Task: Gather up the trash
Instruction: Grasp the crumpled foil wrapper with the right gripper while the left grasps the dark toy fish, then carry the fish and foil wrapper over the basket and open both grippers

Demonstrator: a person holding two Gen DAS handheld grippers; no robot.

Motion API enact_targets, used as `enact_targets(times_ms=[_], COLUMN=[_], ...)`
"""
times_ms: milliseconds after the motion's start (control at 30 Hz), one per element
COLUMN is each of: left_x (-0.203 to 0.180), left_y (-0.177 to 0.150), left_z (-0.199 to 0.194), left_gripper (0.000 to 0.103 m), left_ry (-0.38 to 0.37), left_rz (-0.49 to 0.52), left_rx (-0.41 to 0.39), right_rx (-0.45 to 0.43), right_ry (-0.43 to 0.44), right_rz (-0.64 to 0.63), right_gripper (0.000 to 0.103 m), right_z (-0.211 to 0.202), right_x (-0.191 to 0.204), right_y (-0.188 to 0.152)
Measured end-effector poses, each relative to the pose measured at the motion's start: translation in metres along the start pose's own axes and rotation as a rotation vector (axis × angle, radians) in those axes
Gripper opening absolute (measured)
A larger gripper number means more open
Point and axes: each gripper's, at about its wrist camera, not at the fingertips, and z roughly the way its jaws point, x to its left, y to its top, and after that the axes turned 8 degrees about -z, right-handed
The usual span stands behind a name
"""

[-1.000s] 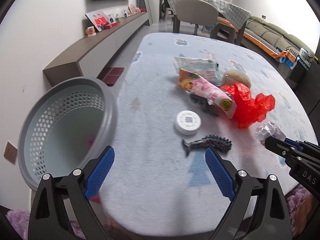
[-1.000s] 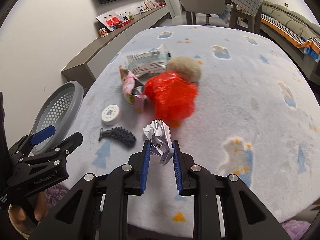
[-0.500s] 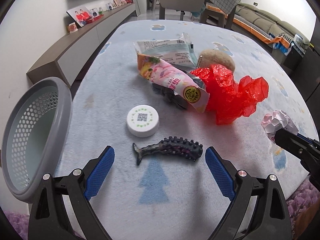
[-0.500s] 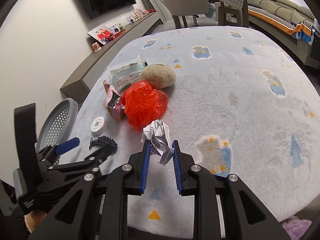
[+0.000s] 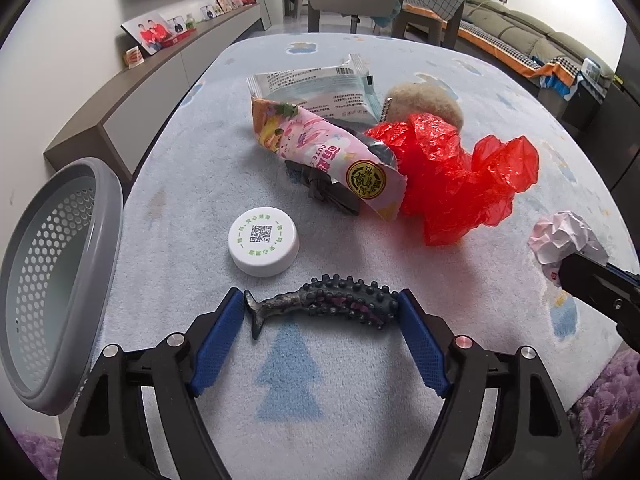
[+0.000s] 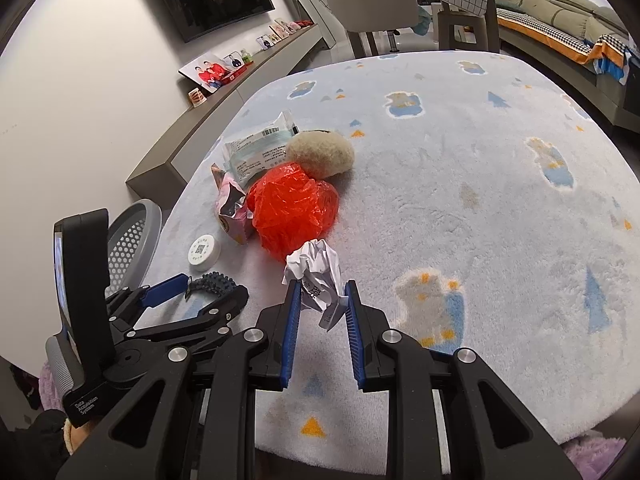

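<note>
My left gripper (image 5: pixel 321 308) is open, its blue pads on either side of a dark spiky toy fish (image 5: pixel 324 305) lying on the table; it also shows in the right wrist view (image 6: pixel 214 285). My right gripper (image 6: pixel 320 292) is shut on a crumpled white paper ball (image 6: pixel 318 272), held above the table; the ball shows at the right in the left wrist view (image 5: pixel 564 238). A red plastic bag (image 5: pixel 452 184), a pink snack wrapper (image 5: pixel 328 156), a pale packet (image 5: pixel 320 88) and a white cap (image 5: pixel 264 242) lie beyond. A grey perforated basket (image 5: pixel 52 280) stands left of the table edge.
A beige fuzzy ball (image 5: pixel 426 100) sits behind the red bag. The table has a pale blue fleece cover (image 6: pixel 460 200). A chair (image 6: pixel 372 4), a wall shelf with photos (image 6: pixel 224 68) and a sofa (image 6: pixel 560 12) lie beyond.
My left gripper has swung away from the basket and moved forward until its open pads flank the spiky fish. My right gripper keeps the paper ball and has drawn back a little.
</note>
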Motion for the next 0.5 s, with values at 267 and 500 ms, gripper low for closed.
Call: enact_targets(times_ms=[267,500], left_x=[0.009,0.037], left_y=[0.001,0.012], left_z=[-0.022,-0.053], left_gripper=[0.075,0.075], left_ry=[0.006,0.045], left_rz=[-0.011,-0.036], left_rx=[-0.038,-0.096], right_rx=[0.010,0.005], right_ry=[-0.009,0.003], right_rz=[-0.018,-0.051], right_gripper=[0.022,0.022], right_z=[0.003,0.000], right_x=[0.008,0.030], right_y=[0.000,0.009])
